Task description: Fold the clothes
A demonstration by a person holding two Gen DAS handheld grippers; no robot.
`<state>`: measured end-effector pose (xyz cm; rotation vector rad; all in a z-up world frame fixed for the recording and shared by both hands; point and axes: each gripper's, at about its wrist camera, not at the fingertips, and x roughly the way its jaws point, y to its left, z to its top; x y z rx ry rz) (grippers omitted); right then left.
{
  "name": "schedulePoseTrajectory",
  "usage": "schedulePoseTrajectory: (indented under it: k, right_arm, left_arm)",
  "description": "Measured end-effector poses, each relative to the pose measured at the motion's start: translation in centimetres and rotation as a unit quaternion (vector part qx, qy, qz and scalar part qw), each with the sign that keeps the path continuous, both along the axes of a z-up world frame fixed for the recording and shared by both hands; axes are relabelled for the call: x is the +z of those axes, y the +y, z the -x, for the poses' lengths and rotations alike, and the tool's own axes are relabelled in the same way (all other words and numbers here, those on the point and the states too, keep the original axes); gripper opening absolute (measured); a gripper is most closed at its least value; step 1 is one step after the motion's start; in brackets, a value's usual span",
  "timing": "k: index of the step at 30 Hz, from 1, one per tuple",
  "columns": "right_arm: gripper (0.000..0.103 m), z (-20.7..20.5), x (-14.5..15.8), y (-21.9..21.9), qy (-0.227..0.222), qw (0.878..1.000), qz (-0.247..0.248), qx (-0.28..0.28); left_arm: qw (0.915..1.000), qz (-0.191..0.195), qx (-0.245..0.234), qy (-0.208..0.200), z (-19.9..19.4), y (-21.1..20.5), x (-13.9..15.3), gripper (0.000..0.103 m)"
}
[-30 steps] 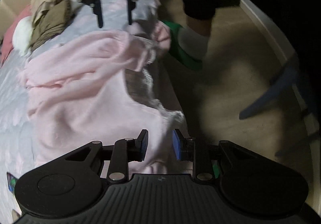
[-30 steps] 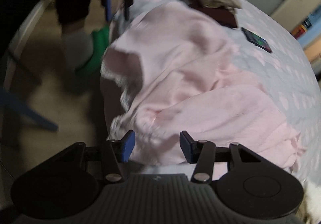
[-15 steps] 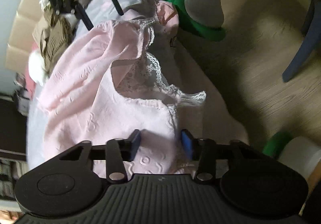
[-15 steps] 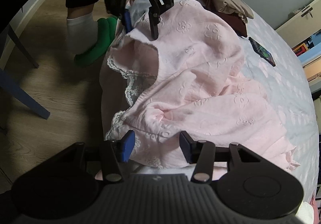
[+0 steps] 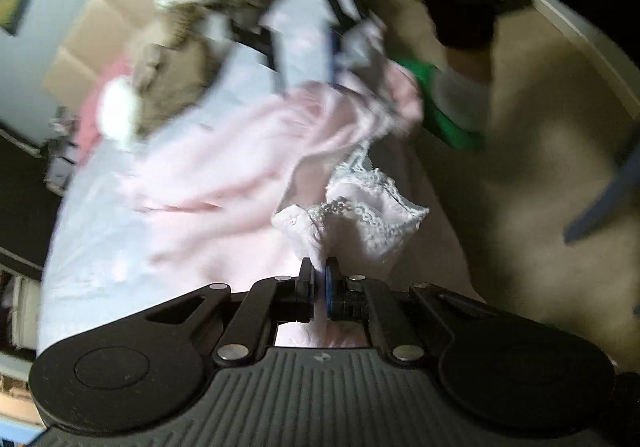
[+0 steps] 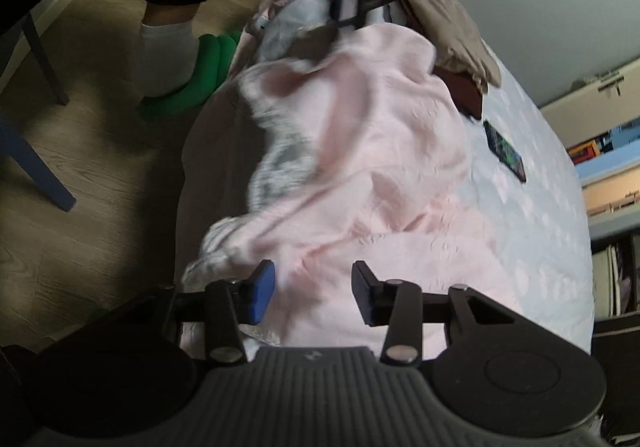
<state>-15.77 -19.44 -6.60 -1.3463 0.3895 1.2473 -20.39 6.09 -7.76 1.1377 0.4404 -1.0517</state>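
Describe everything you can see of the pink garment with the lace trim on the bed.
The pale pink garment with white lace trim looks like soft, embossed cotton, and lies crumpled and unfolded on the light blue bedspread, near the bed's edge. Its scalloped lace edge is bunched up. The left gripper is shut on that lacy part, lifting it. The right gripper hangs open over another part. Both views are blurred.

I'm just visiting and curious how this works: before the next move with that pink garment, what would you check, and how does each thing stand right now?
1. Left gripper shut on the lace edge of the pink garment: ok.
2. Right gripper holding cloth: not ok, it is open over the garment.
3. Garment spread flat on the bed: not ok, bunched.
4. Phone off the garment: ok, it lies beside it.
5. Brown clothes clear of the garment: cannot tell.
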Motion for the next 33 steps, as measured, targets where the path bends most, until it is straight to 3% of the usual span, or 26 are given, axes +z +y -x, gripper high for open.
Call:
schedulePoseTrajectory:
  k: [4,8,9,11,16,19,21,27,29,33]
  right_arm:
    - [0.045,0.5,-0.6,0.6,0.006,1.000,0.020,0.014]
    - [0.045,0.7,-1.1,1.2,0.008,0.999,0.029,0.017]
    - [0.042,0.8,-1.3,1.4,0.006,0.999,0.032,0.017]
    - [0.025,0.9,-1.7,1.8,0.006,0.999,0.042,0.018]
    - [0.023,0.3,-1.9,1.9,0.009,0.999,0.042,-0.006]
    - [0.008,-0.3,-1.7,1.9,0.008,0.999,0.032,-0.029]
    - [0.006,-0.6,-1.5,1.9,0.007,0.999,0.025,-0.044]
    - [0.005,-2.2,4.9,0.9,-0.020,0.987,-0.086,-0.137]
    - [0.005,-2.6,7.3,0.4,-0.034,0.977,-0.126,-0.167]
    - [0.004,-3.0,12.9,-0.6,-0.063,0.952,-0.206,-0.219]
  left_arm:
    - [0.9990,0.035,0.018,-0.020,0.1,0.7,3.0,0.003]
    - [0.9989,0.034,0.021,-0.022,0.1,0.6,3.1,0.003]
    - [0.9990,0.033,0.021,-0.021,0.1,0.5,2.9,0.003]
    - [0.9989,0.036,0.024,-0.017,0.0,0.5,2.9,0.003]
    - [0.9982,0.047,0.035,-0.009,-0.5,1.3,3.4,0.003]
    - [0.9981,0.045,0.039,-0.011,-0.6,1.6,3.4,0.003]
    - [0.9981,0.043,0.043,-0.012,-0.7,1.7,3.4,0.003]
    - [0.9955,0.057,0.073,-0.021,-1.5,1.9,5.3,0.003]
    - [0.9941,0.063,0.084,-0.024,-1.7,1.9,6.0,0.003]
    - [0.9837,0.123,0.125,-0.037,-2.6,2.3,10.3,0.003]
